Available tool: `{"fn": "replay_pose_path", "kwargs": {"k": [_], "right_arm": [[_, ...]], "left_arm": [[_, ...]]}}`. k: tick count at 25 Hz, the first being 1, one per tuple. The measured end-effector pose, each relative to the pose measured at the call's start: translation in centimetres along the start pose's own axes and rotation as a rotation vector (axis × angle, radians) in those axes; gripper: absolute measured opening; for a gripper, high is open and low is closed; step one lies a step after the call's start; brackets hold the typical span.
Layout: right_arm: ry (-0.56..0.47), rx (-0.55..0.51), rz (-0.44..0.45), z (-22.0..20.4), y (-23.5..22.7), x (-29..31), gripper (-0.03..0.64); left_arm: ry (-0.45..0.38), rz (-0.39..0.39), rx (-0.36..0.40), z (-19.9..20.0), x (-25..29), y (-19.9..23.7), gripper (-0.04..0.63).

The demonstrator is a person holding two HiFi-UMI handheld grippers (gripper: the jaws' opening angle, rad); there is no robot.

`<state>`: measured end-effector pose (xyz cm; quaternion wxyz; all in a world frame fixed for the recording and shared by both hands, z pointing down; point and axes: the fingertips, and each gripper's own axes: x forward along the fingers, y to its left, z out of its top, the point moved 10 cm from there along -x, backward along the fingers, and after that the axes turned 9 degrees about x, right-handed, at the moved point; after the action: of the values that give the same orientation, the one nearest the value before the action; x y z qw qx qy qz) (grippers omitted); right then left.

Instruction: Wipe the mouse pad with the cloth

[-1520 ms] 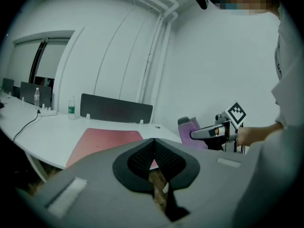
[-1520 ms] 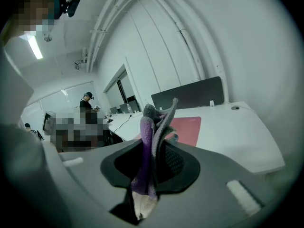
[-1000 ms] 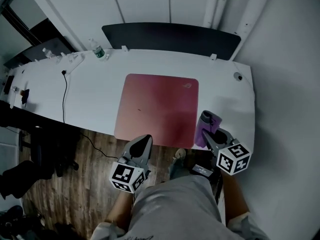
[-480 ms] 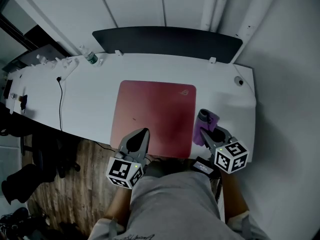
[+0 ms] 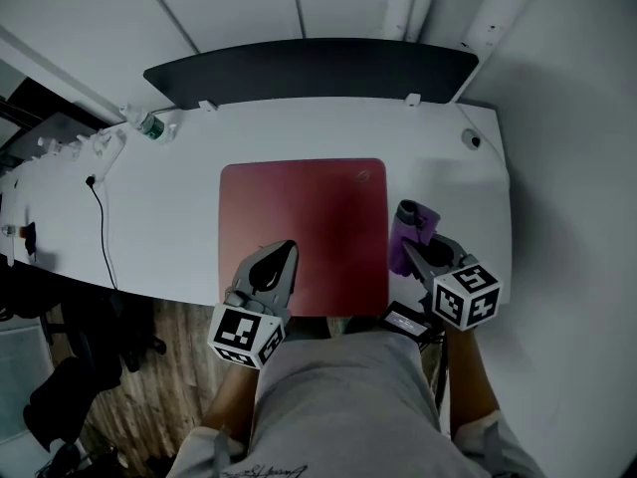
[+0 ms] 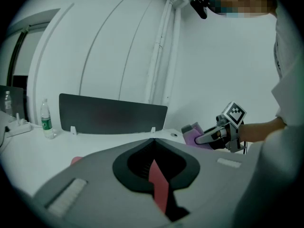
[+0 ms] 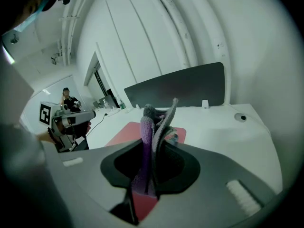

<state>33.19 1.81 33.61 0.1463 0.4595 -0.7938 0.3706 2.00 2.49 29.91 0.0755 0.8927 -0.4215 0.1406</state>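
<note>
**Cloth gripped, pad not yet touched**

At the far left of the white counter [image 5: 189, 202] stand a bottle [image 5: 147, 124] and a trailing cable [image 5: 100, 222], both well clear of the work. The bottle's green label is too small to read.

The left claw [image 5: 283, 252] hangs over the pad's near left edge, its jaws closed together on nothing. I judge it is placed to pin the pad down if needed.

The red pad [image 5: 304, 217] lies flat mid-counter, square to the near edge, its whole surface open. A small logo [image 5: 363, 177] marks its far right corner, unreadable.

Just right of the pad, the right claw [image 5: 416, 247] is clamped on the purple cloth [image 5: 408, 229]. The cloth sticks up bunched past the jaw tips, probably so that fabric meets the pad first. It appears not yet on the pad, so wiping seems not begun.
</note>
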Motion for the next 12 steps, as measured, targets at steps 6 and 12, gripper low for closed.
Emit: {"fn": "replay_pose_path", "kwargs": {"k": [6,12], "right_arm": [[0.025,0.051,-0.058,0.7,0.1,3.2,0.091],[0.113,0.104,-0.109,1.1,-1.0,7.1,0.091]], "left_arm": [[0.027,-0.039,0.003,-0.5,0.8,4.8,0.020],[0.061,-0.044,-0.006,-2.2,1.3,8.6,0.020]]}}
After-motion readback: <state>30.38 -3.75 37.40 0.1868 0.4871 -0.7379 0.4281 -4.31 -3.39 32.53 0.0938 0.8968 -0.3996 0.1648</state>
